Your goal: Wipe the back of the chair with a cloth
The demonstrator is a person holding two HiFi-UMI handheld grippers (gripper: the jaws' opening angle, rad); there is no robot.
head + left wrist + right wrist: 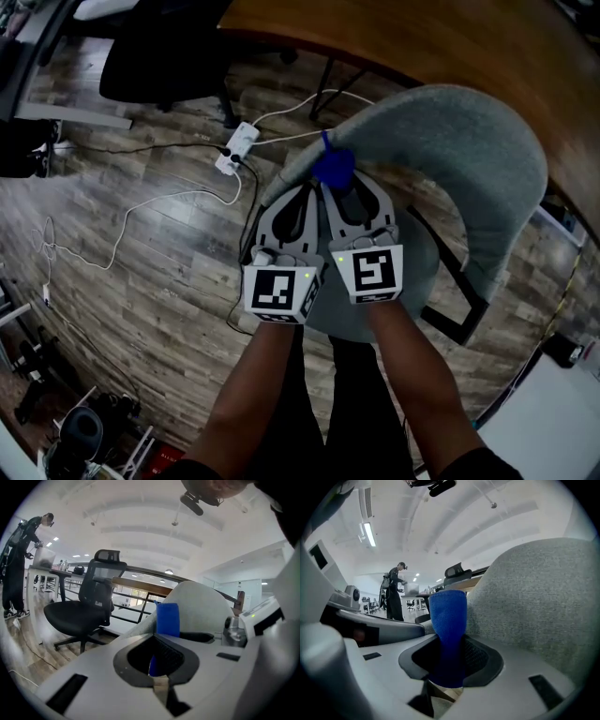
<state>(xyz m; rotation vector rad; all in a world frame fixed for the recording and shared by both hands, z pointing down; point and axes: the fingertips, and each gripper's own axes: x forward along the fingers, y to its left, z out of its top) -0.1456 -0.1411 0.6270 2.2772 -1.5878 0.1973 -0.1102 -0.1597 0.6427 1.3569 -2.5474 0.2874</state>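
Clamping narrowly on a bunched bright-blue fabric cloth (447, 620) with the jaws of the right gripper (341, 190), the roll filling the gap between them and sticking out past the tips. Pinching the same cloth with the left gripper (313, 190) too, as far as its own view tells: jaws drawn nearly together, a sliver of blue showing in the slot and the rest standing beyond the tips. Holding both grippers side by side, almost touching, converging on that one wad.

Pressing the cloth against, or at least right at, the near left edge of the curved grey upholstered chair back (450, 141), above the round grey seat (417, 281). Working over a wood-plank floor (141, 244) with a white power strip (237, 148) and trailing cables on it, and a brown wooden tabletop (422, 37) beyond the chair.

Judging progress: wiping barely under way, or only starting. Touching just one end of the shell and leaving the wide sweep of grey fabric toward the right to be covered. Finding no visible mark on the upholstery to separate wiped from unwiped, so reading the done share from position alone.

Pointing the cloth straight out along the jaws, away from the person and into the chair's edge, keeping its long axis in line with the grippers and upright in both gripper views. Meeting a chair back whose own long axis is running crosswise, arcing from the grippers rightward.
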